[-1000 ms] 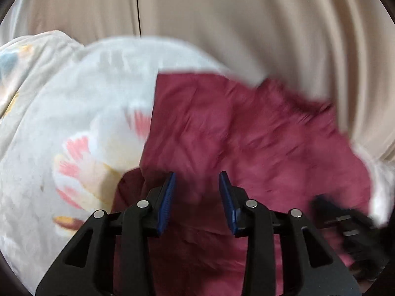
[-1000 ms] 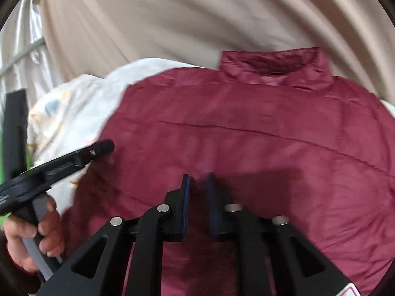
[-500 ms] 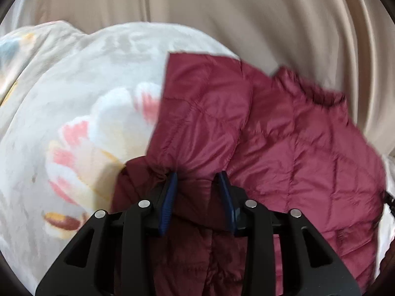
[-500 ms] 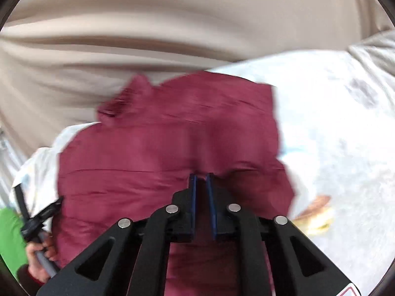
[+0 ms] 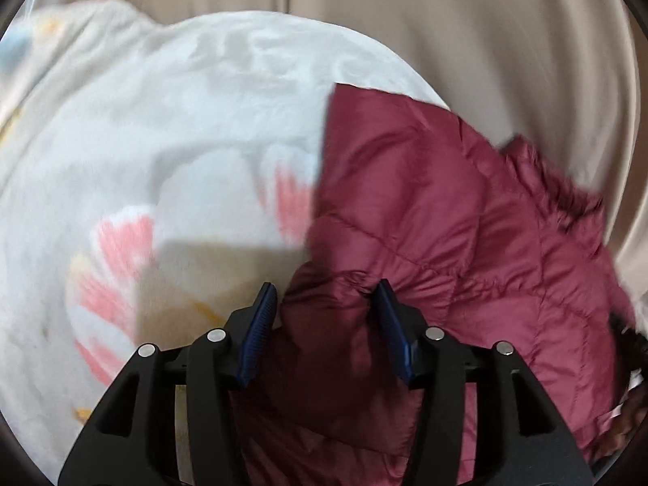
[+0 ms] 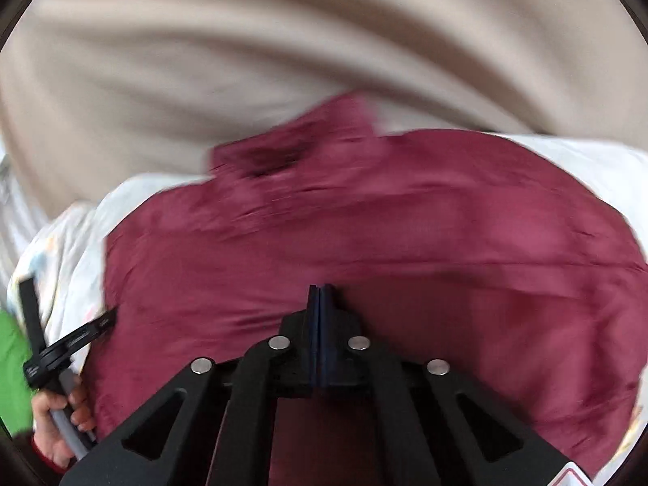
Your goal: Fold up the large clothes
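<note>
A maroon quilted jacket (image 5: 425,222) lies spread on a white floral blanket (image 5: 162,141). In the left wrist view a bunched fold of it sits between the blue pads of my left gripper (image 5: 324,316). The jaws are opening; the fold still brushes the right pad, with a thin gap at the left pad. My right gripper (image 6: 320,295) hovers over the jacket's (image 6: 364,243) middle, pads pressed together with nothing seen between them. The collar (image 6: 291,154) points away from it. At that view's lower left is the left gripper (image 6: 69,348), held by a hand (image 6: 60,417).
A beige curtain (image 5: 486,20) hangs right behind the bed and fills the upper part of the right wrist view (image 6: 283,40) too. Blanket (image 6: 69,243) shows left and right of the jacket. Something green (image 6: 12,356) sits at the far left edge.
My left jaws, closed on the jacket fold half a second ago, have spread apart. The right jaws have closed fully as that gripper swung sideways over the jacket and rolled.
</note>
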### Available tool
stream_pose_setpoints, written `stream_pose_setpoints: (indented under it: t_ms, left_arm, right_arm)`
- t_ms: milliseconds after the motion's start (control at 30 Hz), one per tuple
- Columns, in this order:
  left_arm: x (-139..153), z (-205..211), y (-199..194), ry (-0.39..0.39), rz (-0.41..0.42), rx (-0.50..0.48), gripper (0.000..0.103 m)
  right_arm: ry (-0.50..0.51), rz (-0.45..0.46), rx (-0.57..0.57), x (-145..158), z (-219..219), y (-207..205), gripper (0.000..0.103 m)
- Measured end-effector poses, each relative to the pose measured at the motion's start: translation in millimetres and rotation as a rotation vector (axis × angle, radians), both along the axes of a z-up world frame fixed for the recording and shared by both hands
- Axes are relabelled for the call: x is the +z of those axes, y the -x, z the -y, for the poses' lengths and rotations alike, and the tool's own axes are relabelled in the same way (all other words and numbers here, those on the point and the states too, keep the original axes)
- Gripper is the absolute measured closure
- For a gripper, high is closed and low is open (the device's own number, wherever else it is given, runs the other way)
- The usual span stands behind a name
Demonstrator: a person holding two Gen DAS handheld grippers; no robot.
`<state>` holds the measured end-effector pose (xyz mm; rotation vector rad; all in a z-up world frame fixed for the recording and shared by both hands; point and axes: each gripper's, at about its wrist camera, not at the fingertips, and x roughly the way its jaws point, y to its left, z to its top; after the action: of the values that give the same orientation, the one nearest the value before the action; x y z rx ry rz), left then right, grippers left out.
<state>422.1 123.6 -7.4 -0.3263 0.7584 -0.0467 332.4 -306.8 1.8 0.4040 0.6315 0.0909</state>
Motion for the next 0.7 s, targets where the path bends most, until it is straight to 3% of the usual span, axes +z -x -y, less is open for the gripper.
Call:
stream_pose_setpoints:
  t_ms: [67, 133, 200, 300, 433, 500, 567, 633, 667, 700]
  left_arm:
    - [0.8, 2.0, 0.0, -0.011, 0.0, -0.001, 0.053]
    - [7.2, 2.6, 10.9, -0.038, 0.015, 0.011, 0.054]
    - [16.3, -2.1, 29.4, -0.032, 0.018, 0.004, 0.039]
    - [23.0, -15.1, 67.6, -0.014, -0.012, -0.063, 0.024]
    - [14.1, -41.9, 128.4, -0.025, -0.094, -0.118, 0.019]
    - [2.3, -55.7, 160.2, 0.013, -0.153, -0.138, 0.019]
    - [-8.0, -64.7, 185.5, 0.064, -0.187, -0.153, 0.019]
    - [-10.5, -62.9, 210.4, 0.061, -0.181, -0.174, 0.019]
    - [-10.4, -58.1, 220.2, 0.053, -0.183, -0.204, 0.024]
    - [-10.8, -55.1, 224.7, 0.052, -0.188, -0.224, 0.039]
  right_arm:
    - [-0.051, -0.004, -0.042, 0.0, 25.3, 14.8, 0.103]
    - [-0.048, 0.012, -0.063, 8.4, 43.4, 49.0, 0.093]
    - [-0.005, 0.012, -0.053, 14.4, 51.8, 88.7, 0.073]
    - [0.062, -0.013, -0.033, 7.6, 61.0, 156.5, 0.044]
    - [0.012, -0.112, 0.002, -22.6, 78.2, 252.0, 0.039]
    - [-0.071, -0.165, 0.034, -45.2, 78.8, 295.7, 0.038]
    - [-0.113, -0.203, 0.053, -62.2, 71.4, 321.8, 0.038]
    - [-0.14, -0.22, 0.074, -74.6, 59.4, 339.5, 0.038]
    - [-0.155, -0.212, 0.074, -80.2, 54.0, 347.2, 0.037]
    - [-0.152, -0.201, 0.07, -81.9, 49.1, 350.7, 0.037]
